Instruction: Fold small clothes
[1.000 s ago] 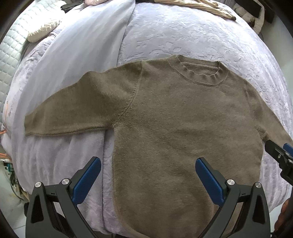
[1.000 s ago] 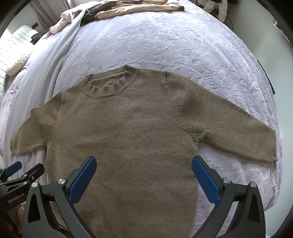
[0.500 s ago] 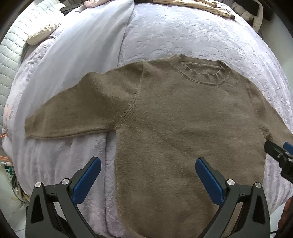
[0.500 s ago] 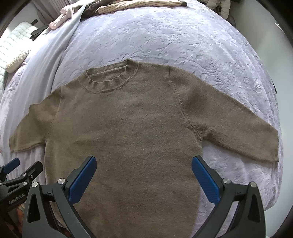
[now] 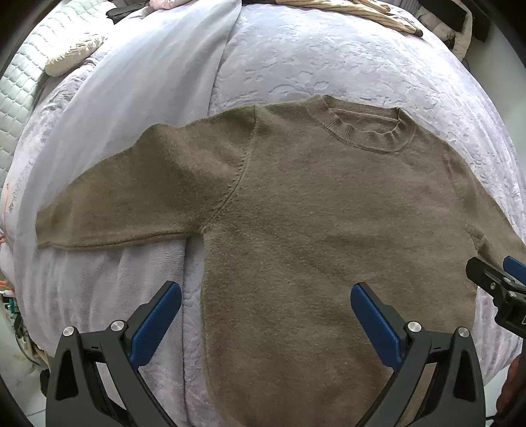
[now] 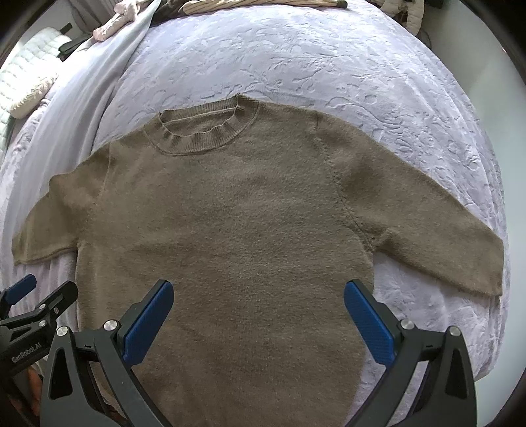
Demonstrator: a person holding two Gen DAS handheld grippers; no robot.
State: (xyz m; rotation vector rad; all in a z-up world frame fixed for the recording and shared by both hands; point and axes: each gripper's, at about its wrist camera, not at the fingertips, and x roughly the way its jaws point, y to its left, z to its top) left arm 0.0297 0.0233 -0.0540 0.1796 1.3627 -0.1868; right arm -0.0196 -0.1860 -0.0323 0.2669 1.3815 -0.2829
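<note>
An olive-brown knit sweater (image 5: 312, 213) (image 6: 230, 230) lies flat and face up on a lavender bedspread (image 5: 328, 59) (image 6: 312, 59), collar away from me, both sleeves spread out to the sides. My left gripper (image 5: 265, 305) hovers open over the sweater's lower left body, nothing between its blue pads. My right gripper (image 6: 258, 303) hovers open over the lower middle of the body, also holding nothing. Each gripper shows at the edge of the other's view: the right gripper (image 5: 499, 285) and the left gripper (image 6: 33, 302).
A pale blue sheet (image 5: 148, 82) lies folded along the bed's left side. A quilted white pillow (image 5: 72, 56) sits at the far left. A pile of other clothes (image 6: 230, 5) lies at the bed's far end. The bed drops off at right.
Both grippers have drifted slightly forward over the sweater, so the garment looks a bit lower and larger. Jaws stay wide; the sweater has not moved.
</note>
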